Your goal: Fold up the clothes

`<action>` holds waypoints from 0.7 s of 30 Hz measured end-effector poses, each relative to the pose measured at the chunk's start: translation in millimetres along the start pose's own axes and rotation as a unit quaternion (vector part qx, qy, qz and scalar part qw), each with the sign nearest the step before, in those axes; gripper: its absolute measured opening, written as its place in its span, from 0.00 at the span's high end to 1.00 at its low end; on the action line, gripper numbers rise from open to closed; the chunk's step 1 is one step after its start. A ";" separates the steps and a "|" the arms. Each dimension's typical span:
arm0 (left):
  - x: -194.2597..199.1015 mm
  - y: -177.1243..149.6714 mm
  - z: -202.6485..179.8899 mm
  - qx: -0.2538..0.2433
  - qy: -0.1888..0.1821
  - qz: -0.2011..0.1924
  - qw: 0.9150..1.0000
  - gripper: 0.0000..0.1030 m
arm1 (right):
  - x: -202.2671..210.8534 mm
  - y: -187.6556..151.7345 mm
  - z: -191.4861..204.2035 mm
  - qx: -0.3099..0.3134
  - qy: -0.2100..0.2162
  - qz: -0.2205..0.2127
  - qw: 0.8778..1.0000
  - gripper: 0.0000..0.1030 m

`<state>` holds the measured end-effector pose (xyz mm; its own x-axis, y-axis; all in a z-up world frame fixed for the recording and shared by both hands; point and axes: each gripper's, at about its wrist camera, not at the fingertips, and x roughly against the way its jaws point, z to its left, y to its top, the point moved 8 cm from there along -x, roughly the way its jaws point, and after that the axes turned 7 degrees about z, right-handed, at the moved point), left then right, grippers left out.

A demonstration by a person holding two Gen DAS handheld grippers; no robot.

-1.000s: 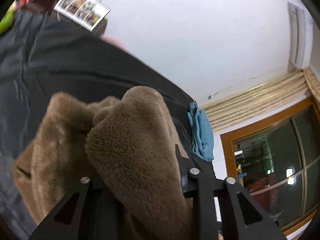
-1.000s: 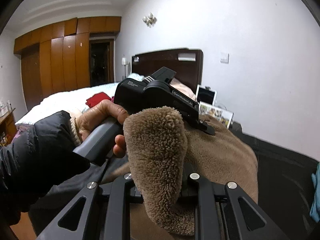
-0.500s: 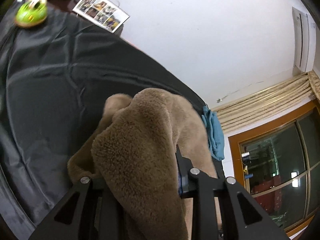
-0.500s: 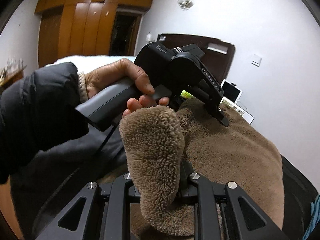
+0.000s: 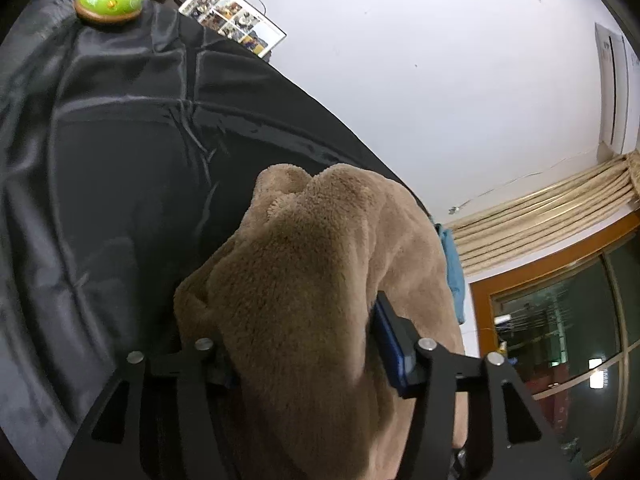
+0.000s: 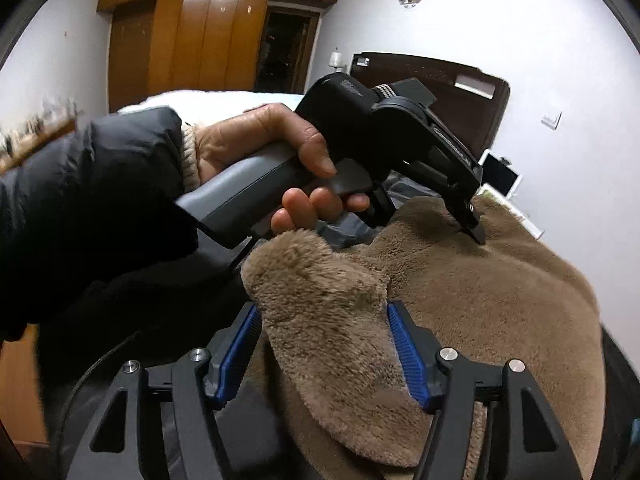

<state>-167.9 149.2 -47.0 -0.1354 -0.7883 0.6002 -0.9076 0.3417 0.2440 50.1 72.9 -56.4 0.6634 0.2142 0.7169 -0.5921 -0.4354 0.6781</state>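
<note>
The fleece (image 5: 320, 288), a brown fuzzy garment, is lying bunched on the black cloth (image 5: 100, 160) covering the table, w/ one thick wad of it standing up between the fingers of each tool. The left gripper (image 5: 304, 356) is pinching its wad; fabric is filling the whole gap and bulging over both pads. The right gripper (image 6: 324, 344) is also pinching a wad, though its jaws are sitting fairly wide bc the fold is so thick, blue pads pressing in from both sides.

In the right view the left tool is showing w/ a hand (image 6: 260, 148) wrapped round its handle, its tip digging into the fleece further along the same edge. So both are holding one edge, left one sitting farther from the right cam, toward the headboard (image 6: 432, 92). The bulk of the garment is spreading away to the right of that line, toward the wall.

IMO the next bit is turning on that: edge is running between the 2 grippers, body hanging off to one side, so any carrying-over needs both moving together. Can't tell if this is a fold going over or just a lift to straighten it

Around it: green toy (image 5: 108, 0) at the far end of the cloth, photo sheet (image 5: 236, 26) beside it, blue rag (image 5: 452, 264) just past the fleece
</note>
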 end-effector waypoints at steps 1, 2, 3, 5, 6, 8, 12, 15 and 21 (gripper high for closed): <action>3.6 -2.7 -1.5 -0.003 0.009 -0.004 1.000 0.38 | 8.5 -2.5 -5.9 -0.013 0.010 -0.009 1.000 0.36; 6.4 -5.0 -1.5 -0.004 0.017 -0.007 1.000 0.31 | 17.1 -5.1 -11.8 -0.026 0.019 -0.018 0.999 0.36; 10.3 -8.3 -3.7 -0.004 0.022 -0.013 1.000 0.27 | 25.7 -7.5 -17.8 -0.038 0.029 -0.027 0.998 0.36; 18.4 -14.8 -8.2 -0.006 0.030 -0.024 0.999 0.24 | 43.0 -12.4 -29.9 -0.064 0.049 -0.045 0.996 0.36; 22.4 -18.1 -10.4 -0.006 0.034 -0.029 0.999 0.24 | 51.8 -14.9 -36.0 -0.077 0.058 -0.054 0.994 0.36; 30.5 -24.7 -14.9 -0.007 0.043 -0.040 0.998 0.24 | 69.4 -19.7 -48.5 -0.102 0.077 -0.072 0.989 0.35; 46.9 -37.8 -23.9 -0.010 0.060 -0.062 0.996 0.24 | 90.1 -38.7 -86.8 -0.138 0.037 -0.075 0.987 0.33; 61.4 -46.6 -37.8 -0.026 0.062 -0.077 0.995 0.24 | 101.4 -52.6 -111.1 -0.166 0.009 -0.073 0.983 0.33; 45.0 -75.0 -100.5 -0.091 0.012 -0.060 0.994 0.23 | 107.3 -68.4 -135.7 -0.196 -0.040 -0.063 0.978 0.33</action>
<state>-66.0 139.4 38.2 -0.0195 -0.8166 0.5768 -0.8297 0.3351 0.4464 99.7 244.3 -4.0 0.7665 0.1687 0.6198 -0.6233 -0.0377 0.7811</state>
